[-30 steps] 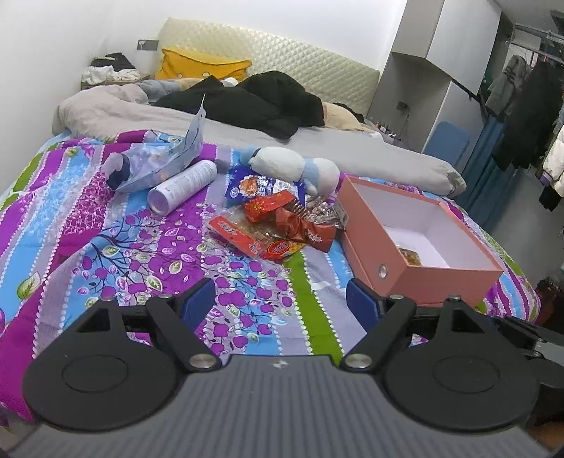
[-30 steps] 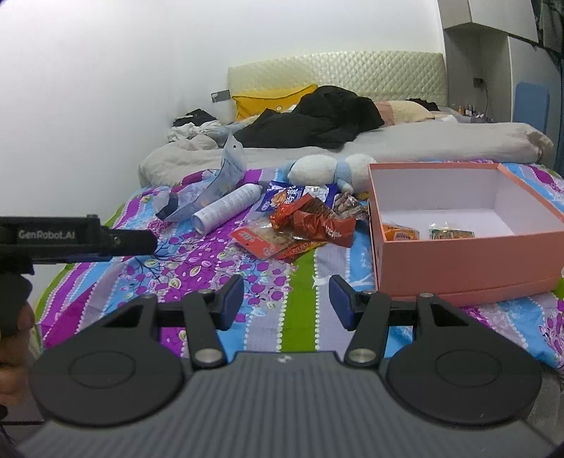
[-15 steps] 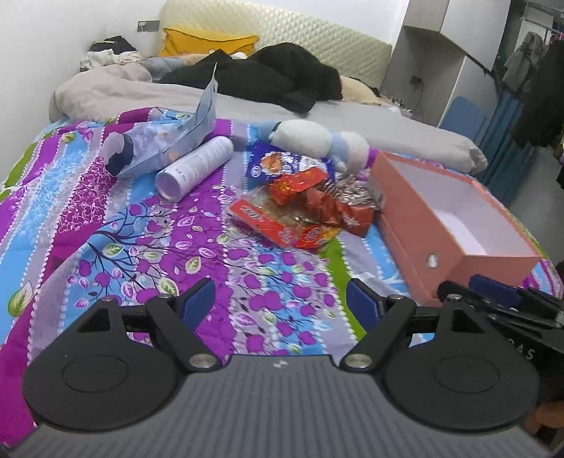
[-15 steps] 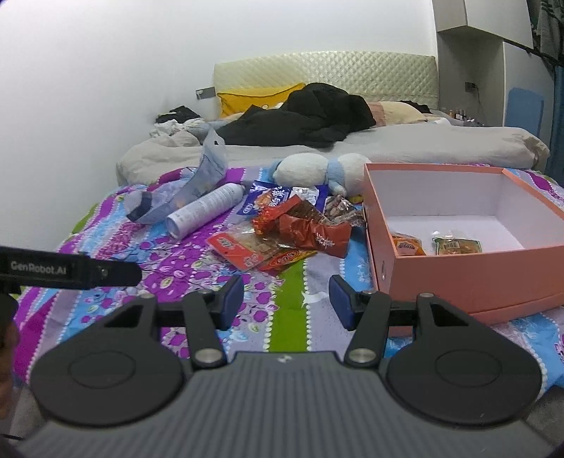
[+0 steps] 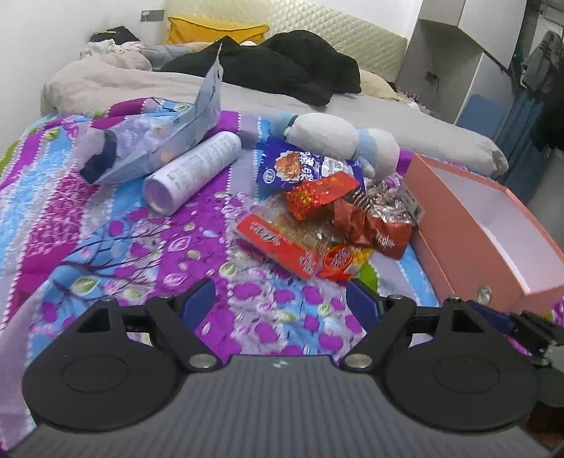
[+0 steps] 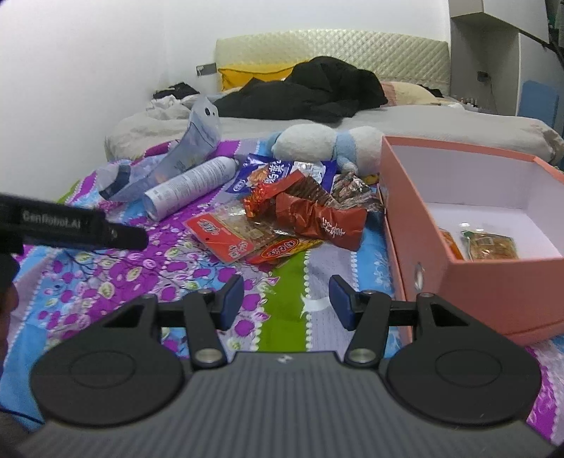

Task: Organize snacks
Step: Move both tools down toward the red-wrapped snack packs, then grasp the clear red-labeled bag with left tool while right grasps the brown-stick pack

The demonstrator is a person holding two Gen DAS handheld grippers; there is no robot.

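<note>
Nearest each camera, both grippers hang over the flowered bedspread (image 5: 105, 225) with nothing between their fingers; the left gripper (image 5: 280, 303) has its fingers spread wide, the right gripper (image 6: 285, 299) stands with a narrower gap, empty too; the left one also shows from the side at the left edge of the right wrist view, its tip cut off by the frame. Just beyond lies the heap of snack packets (image 6: 278, 225): a flat red packet (image 5: 278, 239) nearest, a crumpled dark red bag (image 6: 324, 218) on top, a blue packet (image 5: 299, 165) behind, partly covered; their print is too blurred to read. Right of the heap, almost touching it, sits the open pink box (image 6: 493, 282); two packets (image 6: 490, 243) lie on its floor, one half hidden by the near wall. Left of the heap lie a white can (image 5: 194, 169) on its side and a clear pouch (image 5: 165, 141). Behind them rests a plush toy (image 6: 324, 142), its far side hidden; farther back, dark clothes (image 6: 310, 91) cover the bed before a yellow pillow (image 5: 211, 31).
</note>
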